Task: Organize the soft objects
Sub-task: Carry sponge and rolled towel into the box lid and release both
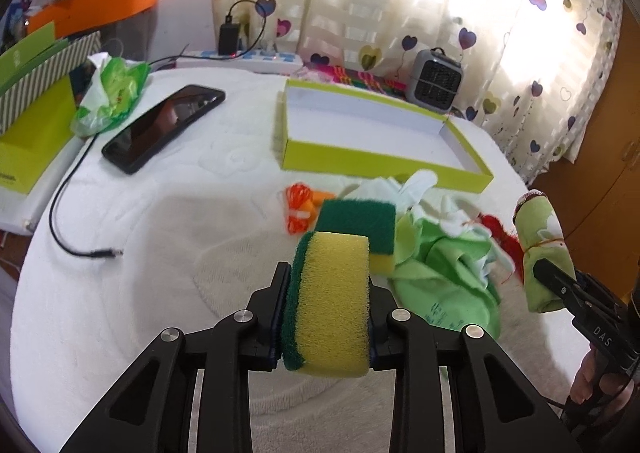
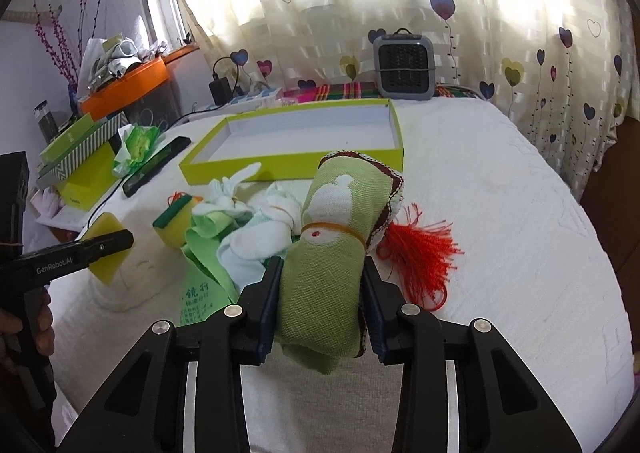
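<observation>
Holding two things at once right now, so we're basically at the very start of the sorting. Our left gripper (image 1: pixel 328 305) has its jaws squeezed onto a yellow-and-green sponge (image 1: pixel 332 301), lifted clear of the bed, and our right gripper (image 2: pixel 320 309) is clamped around a rolled green cloth (image 2: pixel 336 253) tied with a rubber band.

The lime-green tray (image 2: pixel 288 165) looks like the obvious drop-off, and as far as we can see it's got nothing in it yet. So nothing is actually sorted.

Still left, all in a heap just in front of the tray: a second sponge (image 1: pixel 360 229), a light green cloth (image 1: pixel 440 273), some knotted white socks (image 2: pixel 260 229), a red tassel (image 2: pixel 420 249) and a little orange string bundle (image 1: pixel 298 209). The phone (image 1: pixel 164 125) off to the left of the tray isn't soft, so we'd guess it stays put.

Our guess is both held items go over the heap into the tray, then we come back for the rest.
</observation>
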Demonstrator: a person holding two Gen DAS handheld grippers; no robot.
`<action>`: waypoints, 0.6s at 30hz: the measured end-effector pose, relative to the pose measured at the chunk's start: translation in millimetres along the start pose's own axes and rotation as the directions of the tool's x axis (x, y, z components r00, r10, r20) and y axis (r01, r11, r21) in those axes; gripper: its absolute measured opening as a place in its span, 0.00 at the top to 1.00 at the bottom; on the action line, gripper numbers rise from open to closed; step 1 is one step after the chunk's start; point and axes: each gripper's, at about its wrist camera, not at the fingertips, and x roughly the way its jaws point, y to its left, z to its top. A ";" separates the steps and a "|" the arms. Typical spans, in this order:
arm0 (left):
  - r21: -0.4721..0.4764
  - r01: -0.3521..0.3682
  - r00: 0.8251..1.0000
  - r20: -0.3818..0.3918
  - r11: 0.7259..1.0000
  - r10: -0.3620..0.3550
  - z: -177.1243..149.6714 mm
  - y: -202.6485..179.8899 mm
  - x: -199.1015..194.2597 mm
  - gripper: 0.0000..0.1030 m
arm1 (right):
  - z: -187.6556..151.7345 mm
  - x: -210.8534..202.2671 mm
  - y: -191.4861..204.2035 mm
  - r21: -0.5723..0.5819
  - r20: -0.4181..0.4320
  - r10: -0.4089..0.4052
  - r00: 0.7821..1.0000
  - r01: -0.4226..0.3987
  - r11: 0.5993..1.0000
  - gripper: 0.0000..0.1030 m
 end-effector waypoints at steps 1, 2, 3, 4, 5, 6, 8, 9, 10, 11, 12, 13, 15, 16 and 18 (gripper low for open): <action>0.002 -0.002 1.000 0.004 1.000 0.002 1.9 -1.1 -1.0 0.73 | 3.2 -1.1 -0.4 0.001 0.005 0.003 1.000 -0.003 1.000 0.63; 0.004 -0.002 1.000 0.011 1.000 0.002 5.7 -1.6 -2.6 0.73 | 5.0 -1.7 -0.8 0.002 0.009 0.005 1.000 -0.005 1.000 0.63; 0.005 0.000 1.000 0.018 1.000 0.000 9.9 -2.3 -4.1 0.73 | 8.0 -2.3 -1.4 0.004 0.014 0.009 1.000 -0.009 1.000 0.63; 0.006 0.003 1.000 0.022 1.000 -0.003 12.4 -2.8 -5.2 0.73 | 9.5 -2.8 -2.0 0.003 0.018 0.010 1.000 -0.010 1.000 0.63; 0.006 0.012 0.999 0.030 1.000 -0.012 16.9 -3.4 -6.5 0.73 | 12.9 -2.8 -2.5 0.001 0.023 0.010 1.000 -0.010 1.000 0.63; 0.007 0.017 0.999 0.035 1.000 -0.017 20.7 -4.1 -7.0 0.73 | 14.9 -2.7 -3.3 0.001 0.025 0.010 1.000 -0.010 1.000 0.63; 0.014 0.023 0.999 0.040 1.000 -0.024 29.8 -5.9 -6.0 0.73 | 20.5 -2.0 -5.5 0.006 0.028 0.014 1.000 -0.014 1.000 0.63; 0.019 0.029 0.999 0.040 0.999 -0.030 34.8 -7.0 -4.5 0.73 | 24.2 -0.9 -7.0 0.010 0.027 0.019 0.999 -0.020 1.000 0.63; 0.024 0.036 0.999 0.037 0.999 -0.036 38.8 -8.0 -3.2 0.73 | 26.6 -0.3 -7.6 0.011 0.026 0.021 0.999 -0.022 1.000 0.63; 0.025 0.040 0.999 0.035 0.999 -0.041 42.1 -8.4 -1.8 0.73 | 29.7 0.5 -7.9 0.009 0.026 0.022 0.999 -0.023 1.000 0.63; 0.026 0.046 0.998 0.033 0.999 -0.047 47.1 -9.1 0.6 0.73 | 33.3 1.7 -7.8 0.004 0.026 0.022 0.999 -0.022 1.000 0.63; 0.030 0.049 0.998 0.026 0.998 -0.050 52.0 -9.6 4.0 0.73 | 36.2 2.8 -7.7 0.000 0.025 0.021 0.999 -0.021 1.000 0.63; 0.035 0.056 0.998 0.018 0.998 -0.057 58.9 -12.0 8.9 0.73 | 44.3 6.8 -8.4 -0.004 0.024 0.024 0.999 -0.024 1.000 0.63; 0.049 0.063 0.998 0.013 0.997 -0.063 64.7 -14.2 13.1 0.73 | 47.0 8.3 -8.8 -0.004 0.023 0.025 0.999 -0.025 1.000 0.63; 0.054 0.058 0.998 0.006 0.997 -0.058 73.8 -16.2 20.6 0.73 | 54.8 13.0 -10.4 -0.003 0.021 0.029 0.999 -0.029 1.000 0.63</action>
